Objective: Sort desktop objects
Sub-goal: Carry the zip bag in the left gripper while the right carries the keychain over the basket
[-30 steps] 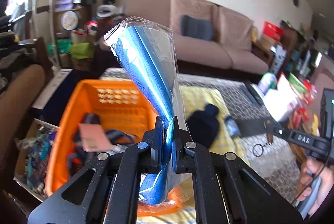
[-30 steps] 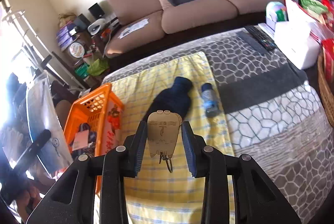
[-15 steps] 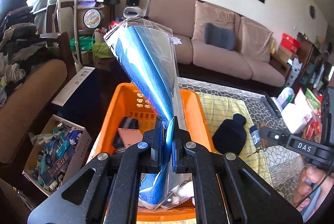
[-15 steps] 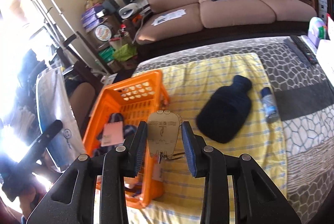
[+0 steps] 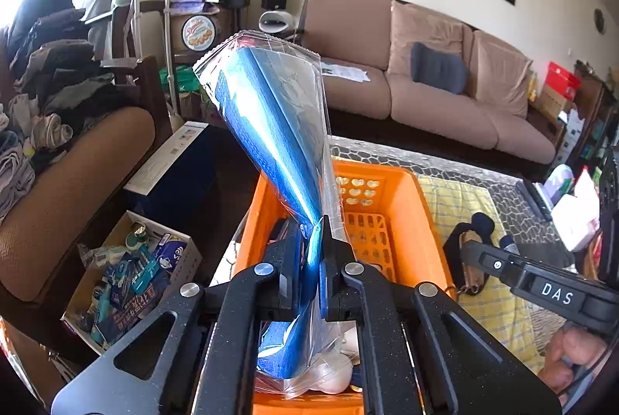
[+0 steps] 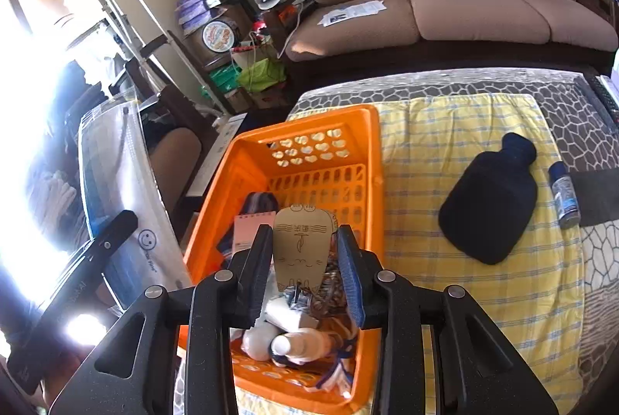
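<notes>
Left gripper (image 5: 311, 248) is clamped tight on a clear plastic bag with blue sheets inside (image 5: 271, 128), pinching it low so the top fans out upward and the bottom hangs between the arms. It sits over the near end of the orange basket (image 5: 410, 206). Right gripper (image 6: 305, 260) is closed on a flat wooden cat-shaped tag (image 6: 300, 246), held upright by its edges, keyring hanging below; it hovers above the basket's near half. Same basket in the right view (image 6: 371, 152): inside are a pink notepad (image 6: 249, 233), white bottles (image 6: 301, 341) and some dark cloth. The basket stands on a yellow checked cloth (image 6: 445, 128) covering part of a grey patterned table. On the cloth, well right of the basket, lies a dark navy hot-water bottle (image 6: 491, 198); just beside it on its right is a small blue bottle (image 6: 564, 196) on its side. A person's hand (image 5: 576, 357) grips the right tool's handle.
</notes>
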`<state>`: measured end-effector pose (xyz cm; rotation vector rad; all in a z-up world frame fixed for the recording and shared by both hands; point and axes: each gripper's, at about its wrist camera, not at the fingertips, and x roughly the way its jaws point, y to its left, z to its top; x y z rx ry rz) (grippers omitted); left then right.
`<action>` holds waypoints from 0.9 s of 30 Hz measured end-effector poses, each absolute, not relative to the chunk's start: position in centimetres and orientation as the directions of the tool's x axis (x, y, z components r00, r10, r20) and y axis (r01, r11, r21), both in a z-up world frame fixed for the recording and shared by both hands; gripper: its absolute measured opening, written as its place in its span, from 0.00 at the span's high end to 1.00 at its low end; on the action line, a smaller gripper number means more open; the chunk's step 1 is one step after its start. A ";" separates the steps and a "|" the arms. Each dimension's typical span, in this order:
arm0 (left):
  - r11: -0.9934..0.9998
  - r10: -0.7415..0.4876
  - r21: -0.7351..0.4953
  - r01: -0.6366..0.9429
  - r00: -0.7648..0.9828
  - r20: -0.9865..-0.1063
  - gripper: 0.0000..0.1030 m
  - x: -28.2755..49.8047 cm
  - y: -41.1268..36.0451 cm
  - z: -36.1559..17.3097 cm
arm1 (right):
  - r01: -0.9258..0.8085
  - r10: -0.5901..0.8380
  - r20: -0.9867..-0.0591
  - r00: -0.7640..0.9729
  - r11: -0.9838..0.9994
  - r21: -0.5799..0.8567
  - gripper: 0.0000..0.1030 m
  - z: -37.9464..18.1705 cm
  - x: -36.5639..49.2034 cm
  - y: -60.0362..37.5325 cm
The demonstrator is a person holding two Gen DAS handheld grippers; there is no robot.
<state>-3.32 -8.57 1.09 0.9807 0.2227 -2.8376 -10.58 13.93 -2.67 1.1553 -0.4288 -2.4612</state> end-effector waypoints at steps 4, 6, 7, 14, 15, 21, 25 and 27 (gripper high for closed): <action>-0.979 -0.070 -0.102 0.174 -0.766 -0.639 0.94 -3.6 -8.7 0.6 | 0.231 -0.480 -0.667 -0.570 -0.873 0.430 0.67 -3.1 -10.9 12.5; -0.980 -0.062 -0.104 0.168 -0.759 -0.648 0.94 -3.7 -8.7 0.4 | 0.237 -0.482 -0.672 -0.562 -0.873 0.427 0.67 -3.4 -11.0 12.1; -0.981 -0.059 -0.103 0.165 -0.756 -0.651 0.94 -3.8 -8.7 0.3 | 0.239 -0.482 -0.675 -0.558 -0.873 0.425 0.67 -3.5 -11.0 12.0; -0.979 -0.020 -0.135 0.150 -0.740 -0.672 0.94 -4.3 -8.7 0.0 | 0.238 -0.486 -0.684 -0.544 -0.871 0.430 0.67 -4.1 -11.1 11.9; -0.980 -0.021 -0.132 0.148 -0.739 -0.673 0.94 -4.4 -8.6 0.0 | 0.238 -0.488 -0.683 -0.543 -0.870 0.433 0.67 -4.2 -11.1 11.9; -0.982 -0.019 -0.123 0.141 -0.730 -0.684 0.93 -4.6 -7.9 -0.3 | 0.232 -0.488 -0.687 -0.539 -0.869 0.436 0.67 -4.3 -11.1 11.8; -0.984 -0.019 -0.116 0.133 -0.732 -0.681 0.93 -4.7 -7.6 -0.4 | 0.238 -0.491 -0.687 -0.536 -0.868 0.435 0.67 -4.2 -11.1 11.8; -0.985 -0.017 -0.113 0.130 -0.727 -0.687 0.93 -4.8 -7.5 -0.6 | 0.238 -0.492 -0.687 -0.534 -0.868 0.436 0.67 -4.2 -11.1 11.8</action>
